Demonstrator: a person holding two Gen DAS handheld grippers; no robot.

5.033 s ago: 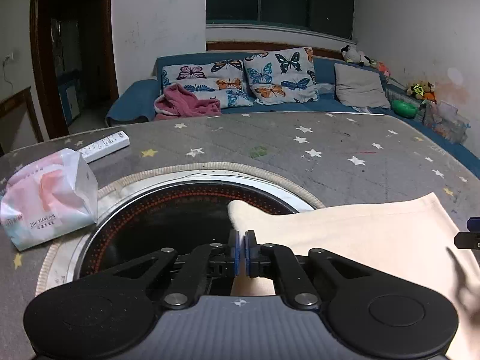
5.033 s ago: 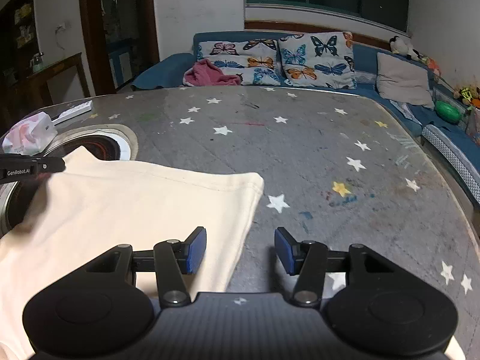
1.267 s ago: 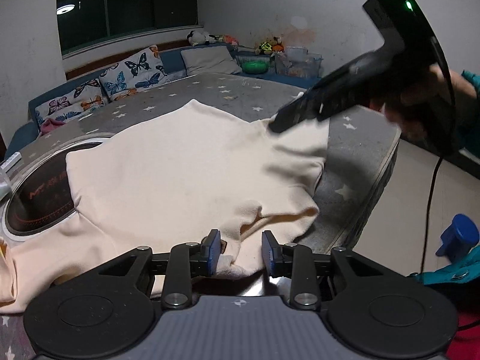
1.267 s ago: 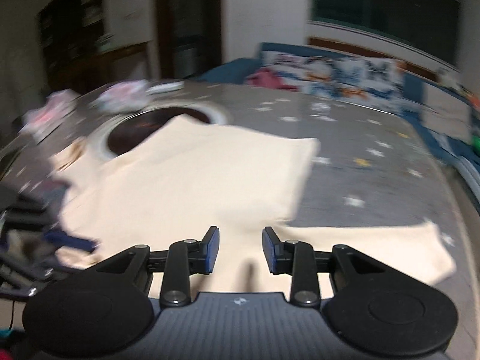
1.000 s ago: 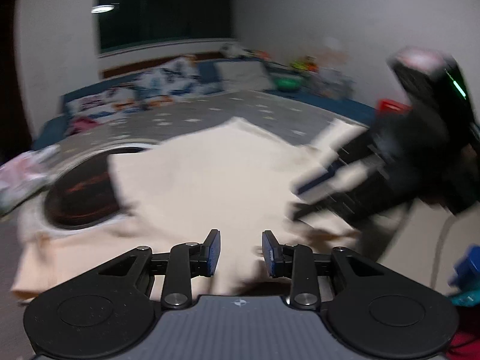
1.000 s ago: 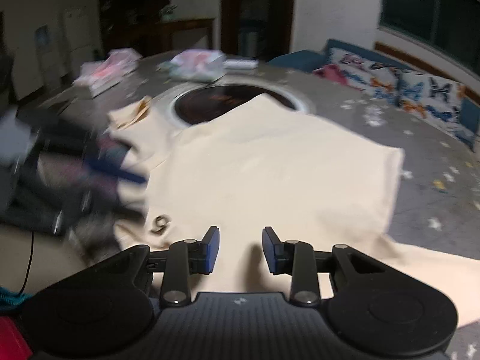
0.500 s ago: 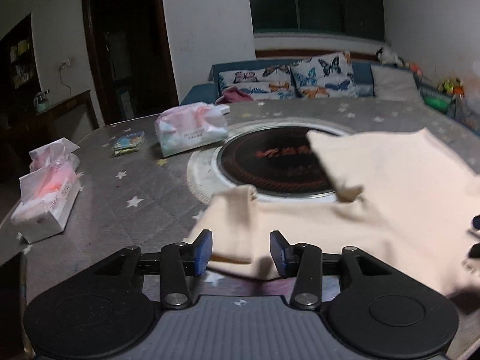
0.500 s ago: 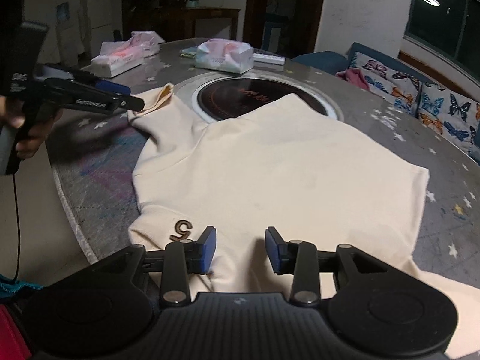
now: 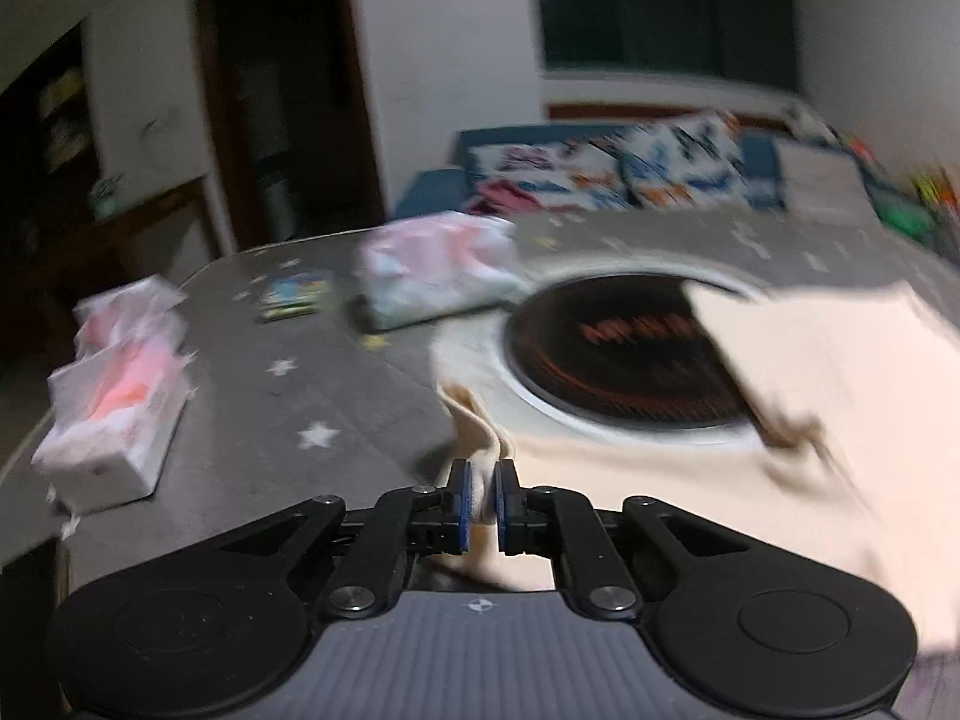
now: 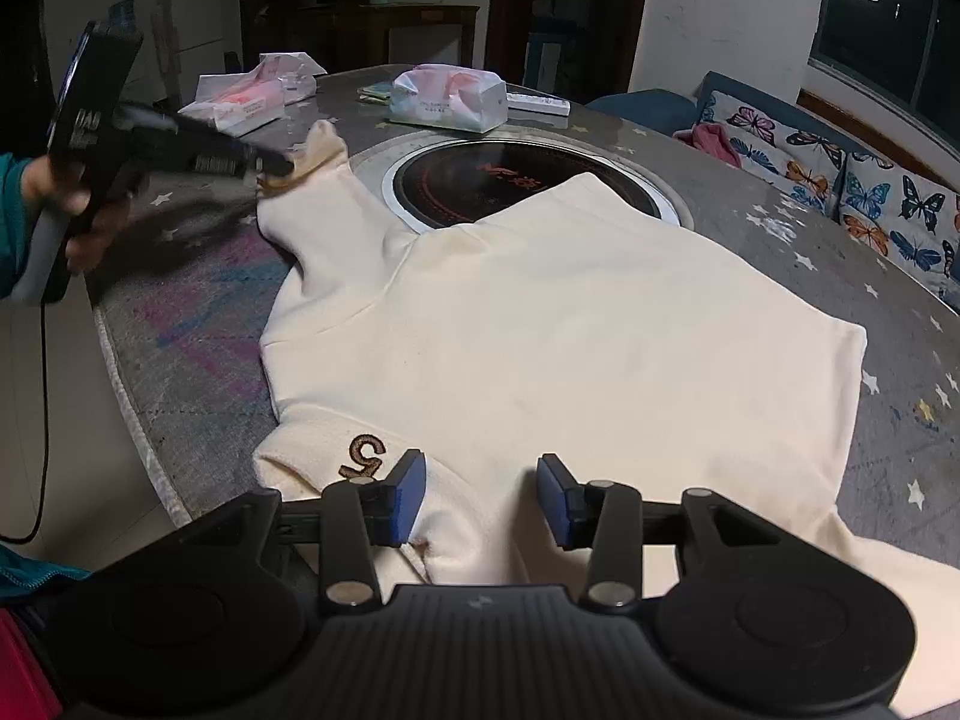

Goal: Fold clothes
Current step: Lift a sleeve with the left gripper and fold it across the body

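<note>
Right wrist view: cream sweatshirt [image 10: 540,324] lies spread on the table [image 10: 750,222]. Left gripper [image 9: 478,495] pinches the sleeve cuff [image 10: 321,150], likely to fold it inward; right gripper [image 10: 480,495] hovers spread apart over the hem.

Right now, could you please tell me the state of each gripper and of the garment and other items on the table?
left gripper: shut on the sleeve cuff.
right gripper: open, over the near edge of the cream sweatshirt.
cream sweatshirt: spread flat, partly covering the cooktop.
tissue pack: lying flat, sealed.
</note>
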